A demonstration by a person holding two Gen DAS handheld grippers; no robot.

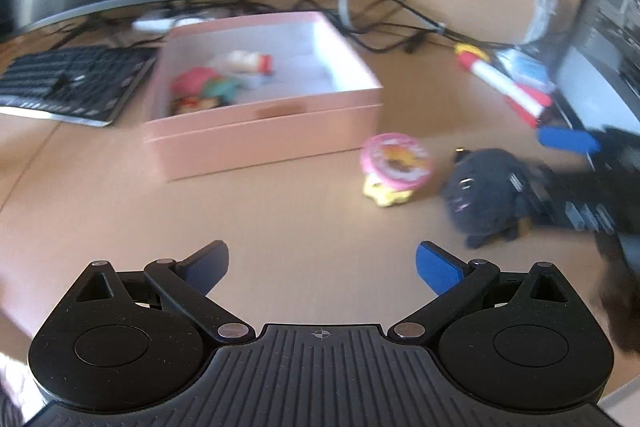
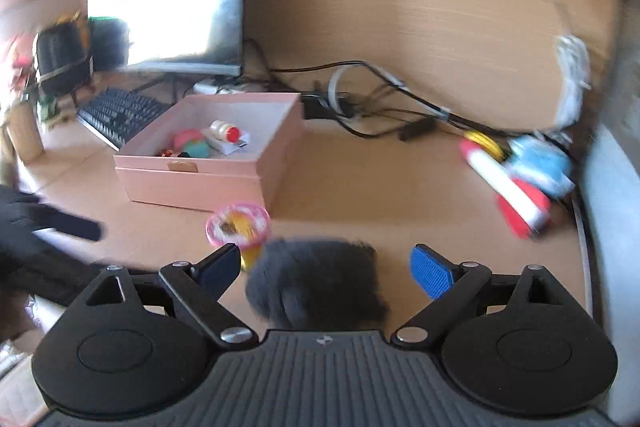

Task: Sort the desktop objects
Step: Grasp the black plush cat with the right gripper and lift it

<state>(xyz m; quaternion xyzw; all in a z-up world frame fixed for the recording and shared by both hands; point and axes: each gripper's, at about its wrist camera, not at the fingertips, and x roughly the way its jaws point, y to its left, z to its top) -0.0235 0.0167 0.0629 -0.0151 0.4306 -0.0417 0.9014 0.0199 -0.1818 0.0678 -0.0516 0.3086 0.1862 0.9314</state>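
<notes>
Seemingly R gripper straddles plush.

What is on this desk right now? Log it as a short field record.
container: open pink cardboard box, small toys inside
left gripper: open, above bare wooden desk
right gripper: open, dark fluffy plush toy between its fingers
loose items: round pink-rimmed toy, red and white marker
behind box: black keyboard

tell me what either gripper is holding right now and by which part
Nothing held: left gripper open over bare desk; right gripper open around the dark fuzzy plush toy.
</notes>
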